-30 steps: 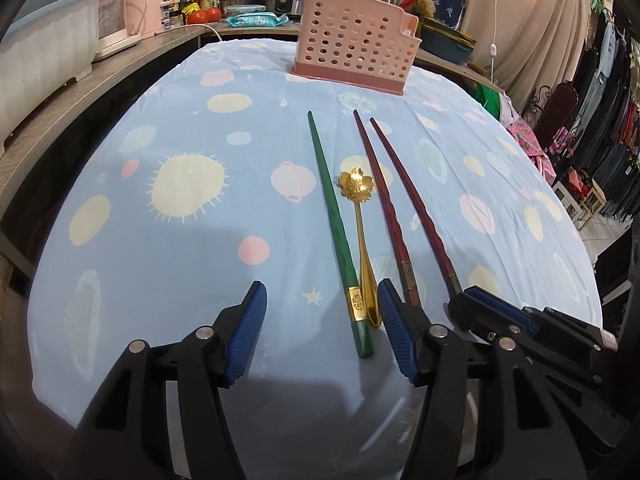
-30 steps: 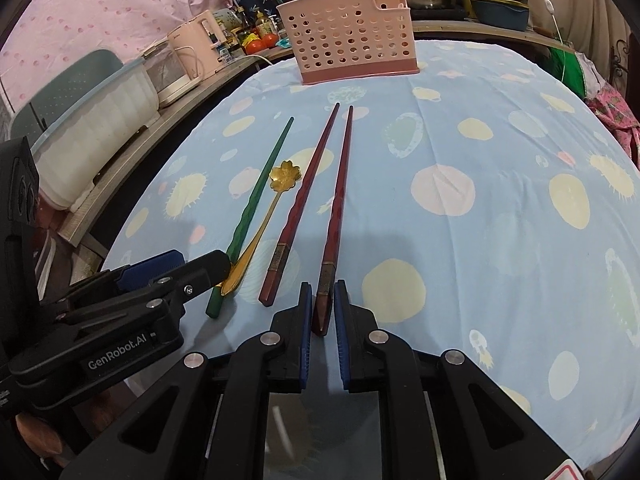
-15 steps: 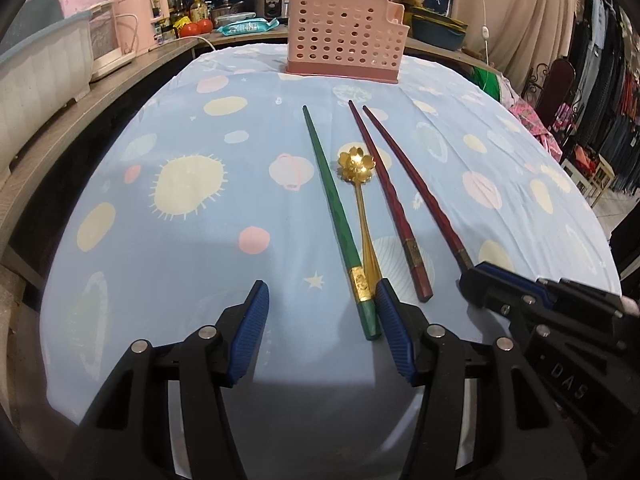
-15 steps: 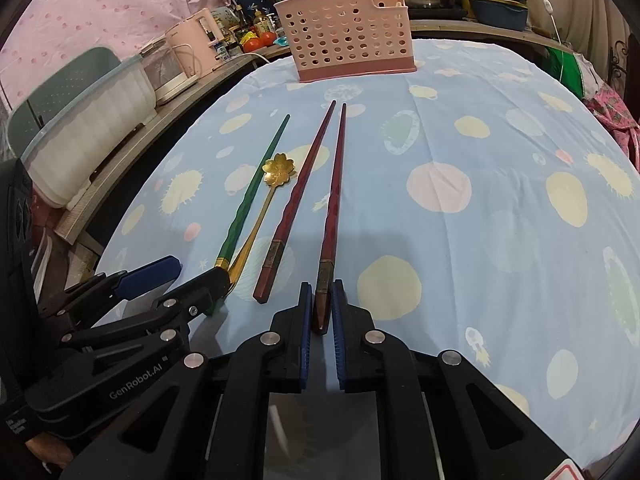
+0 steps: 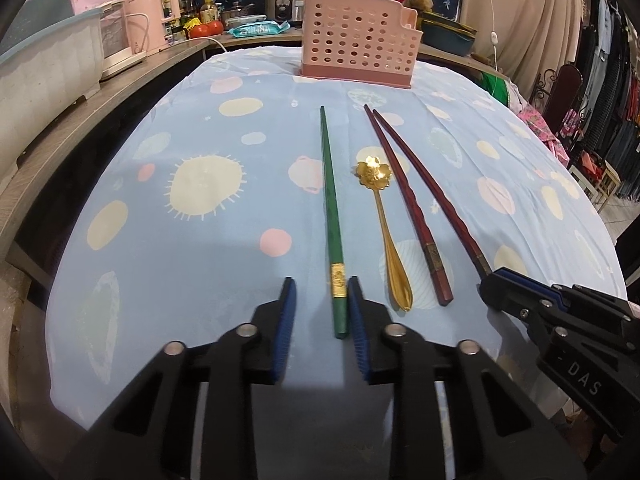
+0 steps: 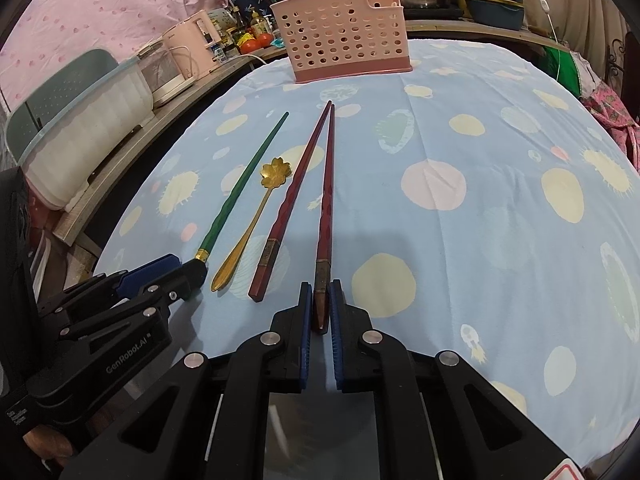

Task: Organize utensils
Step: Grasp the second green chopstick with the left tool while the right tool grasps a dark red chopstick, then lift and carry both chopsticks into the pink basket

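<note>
Blue cloth with pale planets and suns covers the worktop [image 5: 200, 248]. At frame centre lie a green chopstick [image 5: 331, 216], a gold flower spoon [image 5: 384, 236] and two red chopsticks [image 6: 298, 196], with a pink basket [image 5: 356, 54] at the top. The left hand-held gripper [image 5: 321, 304] stands open astride the green chopstick's butt end. The right hand-held gripper [image 6: 320, 306] is clamped on the right-hand red chopstick [image 6: 325, 216].

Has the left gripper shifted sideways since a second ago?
Yes. The left gripper has moved left across the tablecloth and narrowed: the green chopstick, earlier beside its right finger next to the gold spoon, now lies between its fingers.
</note>
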A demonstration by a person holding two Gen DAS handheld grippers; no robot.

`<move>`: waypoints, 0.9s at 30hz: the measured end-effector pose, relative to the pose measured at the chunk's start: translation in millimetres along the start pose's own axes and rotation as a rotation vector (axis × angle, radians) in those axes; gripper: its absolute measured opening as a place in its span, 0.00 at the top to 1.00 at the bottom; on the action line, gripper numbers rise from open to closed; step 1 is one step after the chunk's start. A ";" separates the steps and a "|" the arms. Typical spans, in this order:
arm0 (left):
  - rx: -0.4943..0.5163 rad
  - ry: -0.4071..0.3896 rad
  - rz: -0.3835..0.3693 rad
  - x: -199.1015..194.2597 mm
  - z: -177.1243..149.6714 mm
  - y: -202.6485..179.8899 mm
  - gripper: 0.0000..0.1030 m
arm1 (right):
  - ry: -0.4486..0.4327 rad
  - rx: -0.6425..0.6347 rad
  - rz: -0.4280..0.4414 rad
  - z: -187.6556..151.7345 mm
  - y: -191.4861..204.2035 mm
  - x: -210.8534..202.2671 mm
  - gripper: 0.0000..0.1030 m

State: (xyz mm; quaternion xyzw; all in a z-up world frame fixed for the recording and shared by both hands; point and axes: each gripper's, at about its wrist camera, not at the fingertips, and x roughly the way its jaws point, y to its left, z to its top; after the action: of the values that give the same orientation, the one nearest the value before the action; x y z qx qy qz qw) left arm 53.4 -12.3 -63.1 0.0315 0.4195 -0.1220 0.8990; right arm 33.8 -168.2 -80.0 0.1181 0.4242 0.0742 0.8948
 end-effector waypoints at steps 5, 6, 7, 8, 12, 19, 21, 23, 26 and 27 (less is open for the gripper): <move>-0.008 0.002 -0.015 0.6 1.3 1.8 0.93 | 0.000 -0.001 -0.001 -0.3 -0.9 -0.4 0.92; -0.009 0.002 -0.017 0.6 1.2 2.1 0.93 | 0.000 -0.001 -0.001 -0.3 -0.7 -0.2 0.92; -0.009 0.002 -0.018 0.5 1.2 2.3 0.93 | 0.000 0.000 -0.001 -0.3 -0.7 -0.3 0.92; -0.009 0.002 -0.019 0.2 1.2 2.5 0.93 | -0.001 0.001 -0.002 -0.4 -1.4 -0.8 0.92; -0.025 0.005 -0.035 -2.3 3.1 5.1 0.93 | -0.008 0.005 -0.008 -0.4 -2.9 -3.4 0.93; -0.039 -0.023 -0.046 -13.5 11.3 6.1 0.93 | -0.025 0.014 -0.015 0.5 -6.1 -11.6 0.93; -0.044 -0.031 -0.050 -17.3 14.9 6.6 0.93 | -0.035 0.017 -0.017 2.3 -6.5 -15.1 0.93; -0.051 -0.044 -0.053 -22.4 20.2 7.6 0.93 | -0.047 0.021 -0.018 4.3 -7.5 -19.2 0.93; -0.059 -0.066 -0.056 -30.2 29.8 8.9 0.93 | -0.076 0.034 -0.014 10.9 -11.4 -29.4 0.93; -0.063 -0.073 -0.057 -32.5 34.0 9.3 0.93 | -0.085 0.040 -0.012 13.3 -12.3 -32.7 0.93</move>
State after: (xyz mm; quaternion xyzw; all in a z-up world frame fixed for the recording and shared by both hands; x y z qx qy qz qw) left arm 60.9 -2.5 -16.8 -0.0132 0.3909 -0.1356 0.9103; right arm 23.9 -189.6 -51.0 0.1363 0.3881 0.0555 0.9098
